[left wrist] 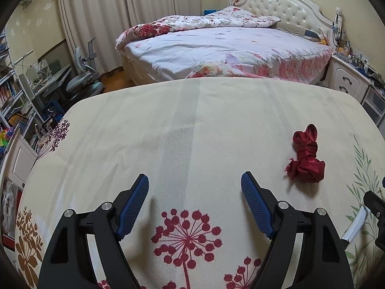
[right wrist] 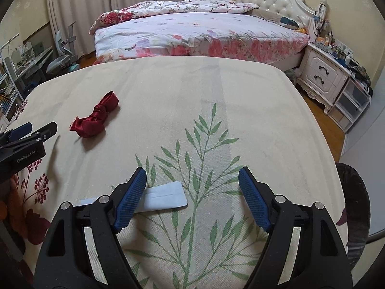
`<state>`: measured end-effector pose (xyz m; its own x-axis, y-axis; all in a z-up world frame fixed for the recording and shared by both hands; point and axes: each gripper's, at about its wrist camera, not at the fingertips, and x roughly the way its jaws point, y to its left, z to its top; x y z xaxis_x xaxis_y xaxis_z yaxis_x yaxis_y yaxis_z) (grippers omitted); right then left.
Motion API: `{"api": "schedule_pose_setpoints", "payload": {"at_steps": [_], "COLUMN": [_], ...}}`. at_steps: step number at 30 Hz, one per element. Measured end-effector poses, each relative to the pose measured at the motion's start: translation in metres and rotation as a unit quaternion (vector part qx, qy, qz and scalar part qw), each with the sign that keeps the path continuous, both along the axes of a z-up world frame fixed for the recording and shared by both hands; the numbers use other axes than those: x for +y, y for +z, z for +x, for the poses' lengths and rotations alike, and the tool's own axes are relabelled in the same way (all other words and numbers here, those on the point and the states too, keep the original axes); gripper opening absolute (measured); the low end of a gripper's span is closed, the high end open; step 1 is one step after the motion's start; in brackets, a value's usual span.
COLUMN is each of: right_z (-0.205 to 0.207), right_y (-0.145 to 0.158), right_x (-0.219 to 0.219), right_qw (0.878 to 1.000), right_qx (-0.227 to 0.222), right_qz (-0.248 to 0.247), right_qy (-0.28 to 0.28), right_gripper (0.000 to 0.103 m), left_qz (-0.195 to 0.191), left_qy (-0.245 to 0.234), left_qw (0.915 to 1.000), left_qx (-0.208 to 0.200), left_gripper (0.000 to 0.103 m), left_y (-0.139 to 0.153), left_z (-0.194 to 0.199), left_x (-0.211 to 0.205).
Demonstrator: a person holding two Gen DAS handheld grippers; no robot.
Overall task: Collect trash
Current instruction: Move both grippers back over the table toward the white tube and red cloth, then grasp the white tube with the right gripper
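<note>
A knotted red ribbon (left wrist: 306,158) lies on the cream patterned tablecloth (left wrist: 192,125), right of and beyond my left gripper (left wrist: 195,181), which is open and empty above the cloth. The ribbon also shows in the right wrist view (right wrist: 96,118), far left of my right gripper (right wrist: 192,174), which is open and empty. A flat pale blue-white paper strip (right wrist: 161,198) lies on the cloth (right wrist: 240,101) beside the right gripper's left finger (right wrist: 131,198), partly hidden under it. Its end shows in the left wrist view (left wrist: 355,226). The left gripper shows in the right wrist view (right wrist: 31,132).
A dark bin rim (right wrist: 356,207) sits past the table's right edge. A bed (left wrist: 228,45) with floral bedding stands beyond the table. A white nightstand (right wrist: 322,74) is at the right, a desk and chair (left wrist: 81,72) at the left.
</note>
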<state>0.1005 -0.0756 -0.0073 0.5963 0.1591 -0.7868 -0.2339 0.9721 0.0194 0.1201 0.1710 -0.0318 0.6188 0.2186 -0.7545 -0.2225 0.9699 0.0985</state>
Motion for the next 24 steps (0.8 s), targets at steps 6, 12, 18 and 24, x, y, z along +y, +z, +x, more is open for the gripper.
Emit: {"api": "schedule_pose_setpoints", "payload": {"at_steps": [6,12,18,24], "right_z": [-0.017,-0.012,0.004,0.023], "right_y": [0.002,-0.011,-0.013,-0.014], "right_x": [-0.012,-0.020,-0.015,-0.003], "right_qw": [1.000,0.999,0.999,0.999], "right_qx": [-0.006,0.017,0.015,0.014], "right_qz": [-0.012,-0.035,-0.031,-0.031], "right_qy": [-0.011,-0.026,-0.027,-0.023], "right_gripper": [0.077,0.077,0.077,0.077], "left_qz": [-0.007,-0.007,-0.010,-0.017], "left_qy": [0.001,0.001,0.001,0.001], "left_qw": [1.0000,1.0000,0.9999,0.9999], "left_qx": [-0.002,-0.002,-0.001,0.002], "left_gripper": [0.077,0.077,0.077,0.077], "left_y": [0.000,-0.001,-0.001,-0.002], "left_z": [-0.004,-0.005,-0.006,-0.005], "left_x": [0.001,0.000,0.000,0.002]}}
